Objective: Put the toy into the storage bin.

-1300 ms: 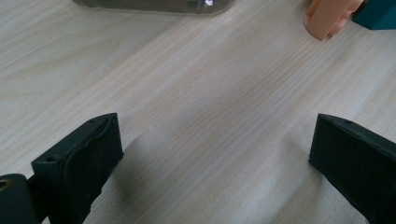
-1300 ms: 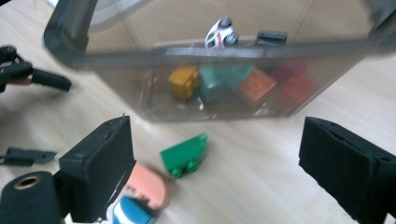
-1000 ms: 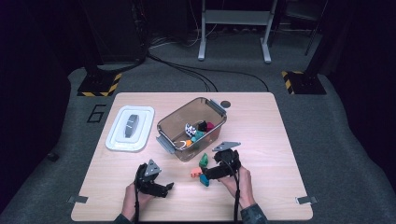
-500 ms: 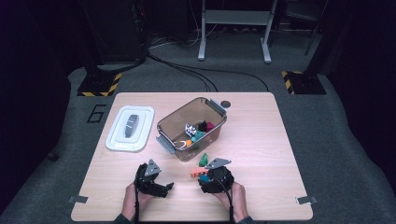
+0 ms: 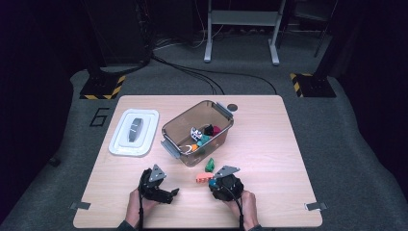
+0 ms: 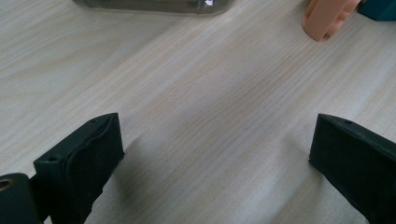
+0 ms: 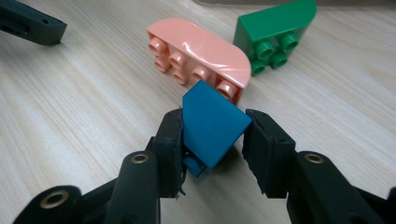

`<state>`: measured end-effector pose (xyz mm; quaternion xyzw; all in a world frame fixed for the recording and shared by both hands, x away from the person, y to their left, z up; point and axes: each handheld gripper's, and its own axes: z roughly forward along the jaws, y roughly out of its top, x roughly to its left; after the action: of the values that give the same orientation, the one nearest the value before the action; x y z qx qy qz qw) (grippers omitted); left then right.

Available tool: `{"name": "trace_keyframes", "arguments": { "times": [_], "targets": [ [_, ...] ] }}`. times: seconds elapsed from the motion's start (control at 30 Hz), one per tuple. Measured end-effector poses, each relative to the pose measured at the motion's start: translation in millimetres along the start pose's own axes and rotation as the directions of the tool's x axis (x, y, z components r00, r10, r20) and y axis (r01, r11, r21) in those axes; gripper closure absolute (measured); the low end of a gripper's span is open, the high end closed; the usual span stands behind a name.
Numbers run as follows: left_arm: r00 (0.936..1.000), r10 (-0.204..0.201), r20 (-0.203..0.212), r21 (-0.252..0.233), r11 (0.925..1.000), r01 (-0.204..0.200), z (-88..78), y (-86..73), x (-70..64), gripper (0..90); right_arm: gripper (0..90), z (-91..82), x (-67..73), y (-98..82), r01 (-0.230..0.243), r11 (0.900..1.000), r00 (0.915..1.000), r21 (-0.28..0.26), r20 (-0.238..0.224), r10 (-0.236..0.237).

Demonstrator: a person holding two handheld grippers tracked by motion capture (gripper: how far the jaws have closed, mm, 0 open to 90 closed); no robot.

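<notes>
- The right gripper (image 7: 212,135) has just been closing its fingers (image 7: 169,140) on a blue brick (image 7: 211,128), which sits tilted between them; both pads seem to press on it, though one side is hard to judge.
- That blue brick lies low on the bench (image 5: 269,139), touching a peach brick (image 7: 201,51), with a green brick (image 7: 275,25) just beyond.
- The left gripper (image 6: 215,154) rests with its fingers wide and nothing between them.
- A clear bin (image 5: 175,132) of toys stands behind, near a white lid (image 5: 118,144).

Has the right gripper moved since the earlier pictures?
Yes. The right gripper has moved toward the table's near edge, away from the bin; its jaws have just been closing on the blue block.
</notes>
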<state>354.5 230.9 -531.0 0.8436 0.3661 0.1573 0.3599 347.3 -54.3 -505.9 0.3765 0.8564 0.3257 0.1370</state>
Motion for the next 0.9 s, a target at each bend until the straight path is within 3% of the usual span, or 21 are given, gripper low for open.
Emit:
{"name": "trace_keyframes", "arguments": {
  "times": [0.17,0.23,0.47,0.67,0.9],
  "targets": [
    [1.0000,0.001,0.001,0.004,1.0000,-0.001,-0.3,0.1,0.1,2.7,59.2,-7.8,-7.4,-3.0,-0.012,1.000,0.9999,-0.013,0.005,0.012],
    [1.0000,0.009,0.004,0.004,1.0000,-0.009,-0.5,0.3,1.0,2.7,59.3,-14.9,-13.8,-4.3,-0.031,0.998,0.9995,-0.045,0.008,0.032],
    [0.9999,0.009,0.006,0.011,0.9999,-0.009,-1.1,0.6,1.1,2.7,59.3,-27.0,-31.3,-5.0,-0.080,0.993,0.9964,-0.082,0.021,0.082],
    [0.9999,0.009,0.006,0.009,0.9999,-0.009,-1.0,0.5,1.1,2.7,59.4,-35.8,-49.0,3.1,-0.101,0.989,0.9935,-0.109,0.041,0.106],
    [0.9999,0.009,0.006,0.011,0.9999,-0.010,-1.1,0.6,1.2,2.7,59.4,-38.9,-60.4,10.5,-0.117,0.986,0.9913,-0.120,0.046,0.124]
  ]
}}
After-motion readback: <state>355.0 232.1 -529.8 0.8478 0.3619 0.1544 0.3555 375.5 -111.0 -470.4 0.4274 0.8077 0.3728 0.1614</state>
